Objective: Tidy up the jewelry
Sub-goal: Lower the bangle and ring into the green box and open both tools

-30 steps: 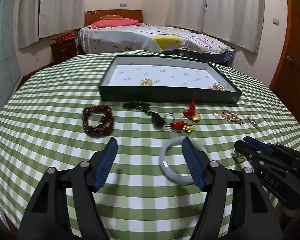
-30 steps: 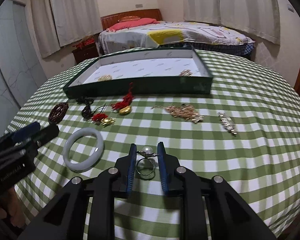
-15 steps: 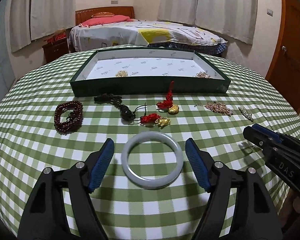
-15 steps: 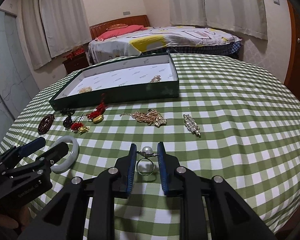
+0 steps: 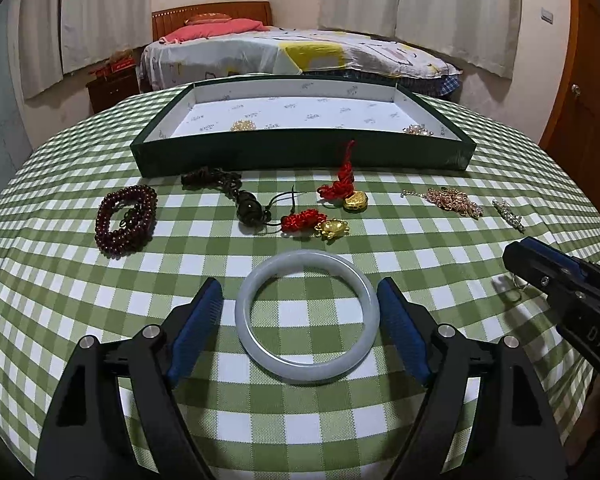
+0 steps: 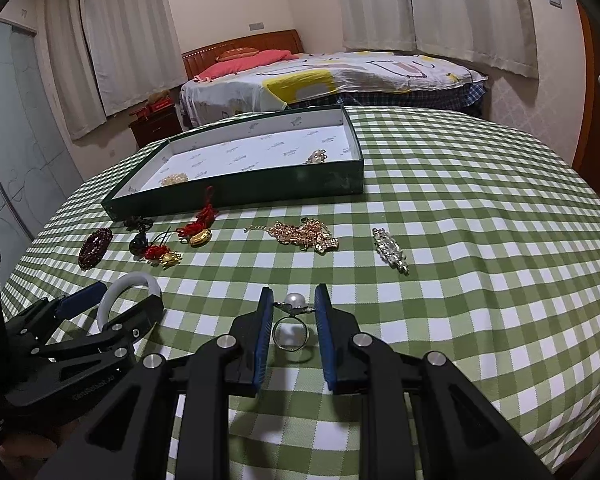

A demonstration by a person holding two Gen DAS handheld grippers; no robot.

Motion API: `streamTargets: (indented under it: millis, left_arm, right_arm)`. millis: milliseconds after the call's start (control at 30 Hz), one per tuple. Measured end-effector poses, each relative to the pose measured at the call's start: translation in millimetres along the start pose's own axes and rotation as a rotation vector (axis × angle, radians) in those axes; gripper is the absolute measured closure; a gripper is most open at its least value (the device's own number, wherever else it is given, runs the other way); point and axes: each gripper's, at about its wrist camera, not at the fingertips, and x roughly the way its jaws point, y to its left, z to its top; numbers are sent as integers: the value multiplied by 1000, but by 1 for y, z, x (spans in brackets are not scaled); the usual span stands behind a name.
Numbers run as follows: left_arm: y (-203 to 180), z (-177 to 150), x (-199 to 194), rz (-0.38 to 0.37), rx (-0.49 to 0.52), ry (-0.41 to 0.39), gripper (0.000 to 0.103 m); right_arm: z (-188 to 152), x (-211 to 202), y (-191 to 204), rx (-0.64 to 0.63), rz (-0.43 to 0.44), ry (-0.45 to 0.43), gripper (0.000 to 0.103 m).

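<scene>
A pale jade bangle (image 5: 307,372) lies flat on the checked cloth. My left gripper (image 5: 300,286) straddles it with its jaws opening; a small gap shows between each blue pad and the bangle. In the right wrist view the left gripper (image 6: 130,294) sits at the left with the bangle (image 6: 129,279) between its fingers. My right gripper (image 6: 293,300) is shut on a pearl ring (image 6: 290,332), held just above the cloth. Its tip (image 5: 518,252) shows at the right of the left wrist view. Behind stands the dark green tray (image 5: 300,156), white-lined, with two gold pieces inside.
Loose pieces lie between bangle and tray: a dark red bead bracelet (image 5: 126,220), a dark pendant on a cord (image 5: 248,208), two red-knotted gold charms (image 5: 354,200), a gold chain (image 5: 452,200) and a silver brooch (image 5: 508,216). A bed stands beyond the round table.
The left gripper has shifted so that the bangle now lies between its fingers, and its jaws have widened. The right gripper has swung sideways and kept the pearl ring.
</scene>
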Motion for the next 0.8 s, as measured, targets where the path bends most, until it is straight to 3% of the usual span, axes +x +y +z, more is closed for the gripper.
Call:
streamTargets:
  millis: [133, 167, 467, 800]
  left_arm:
    - [0, -1, 0, -7, 8, -3, 28]
    - [-1, -1, -1, -13, 15, -7, 34]
    - [2, -1, -6, -41, 7, -21, 34]
    - [5, 18, -28, -32, 31, -107, 34]
  right_arm:
    - [0, 1, 0, 1, 1, 4, 81]
    - [0, 2, 0, 0, 1, 5, 81]
    - [1, 2, 4, -17, 3, 4, 81]
    - [22, -4, 17, -54, 16, -42, 81]
